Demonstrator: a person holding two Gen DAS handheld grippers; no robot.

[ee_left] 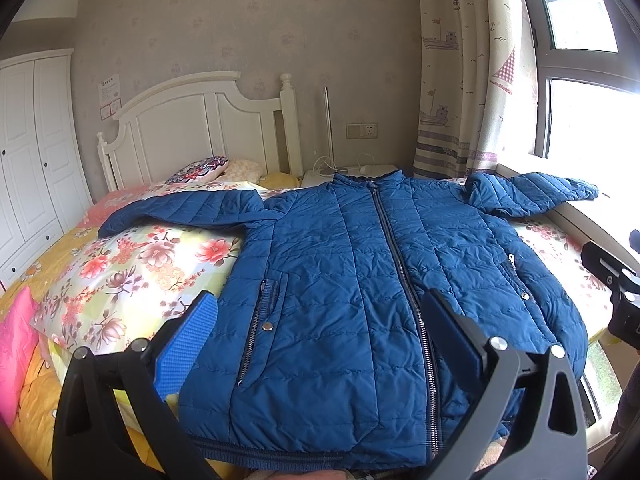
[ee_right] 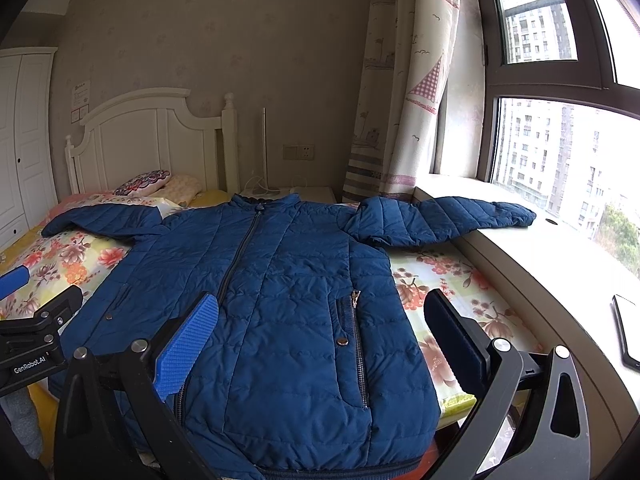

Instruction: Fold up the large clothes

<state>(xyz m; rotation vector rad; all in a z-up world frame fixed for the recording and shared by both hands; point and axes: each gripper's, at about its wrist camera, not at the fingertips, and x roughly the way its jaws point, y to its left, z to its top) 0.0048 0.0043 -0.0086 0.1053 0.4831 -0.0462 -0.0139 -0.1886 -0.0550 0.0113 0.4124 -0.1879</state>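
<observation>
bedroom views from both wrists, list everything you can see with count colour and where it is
jacket: one, blue quilted, zipped, spread flat front-up on the bed, sleeves out to both sides
floral quilt: one, pink and cream flowers, under the jacket
headboard: one, white, far end of the bed
pillows: at least two, patterned, by the headboard
wardrobe: one, white, far left wall
bedside table: one, white, with cables, beside the headboard
wall socket: one, beige, above the bedside table
curtain: one, cream with sailboats, beside the window
window sill: one, pale, right of the bed; one jacket sleeve rests on it
dark flat object: one, on the sill, type unclear
left gripper: one, black with blue pads, open above the jacket hem
right gripper: one, same, open
</observation>
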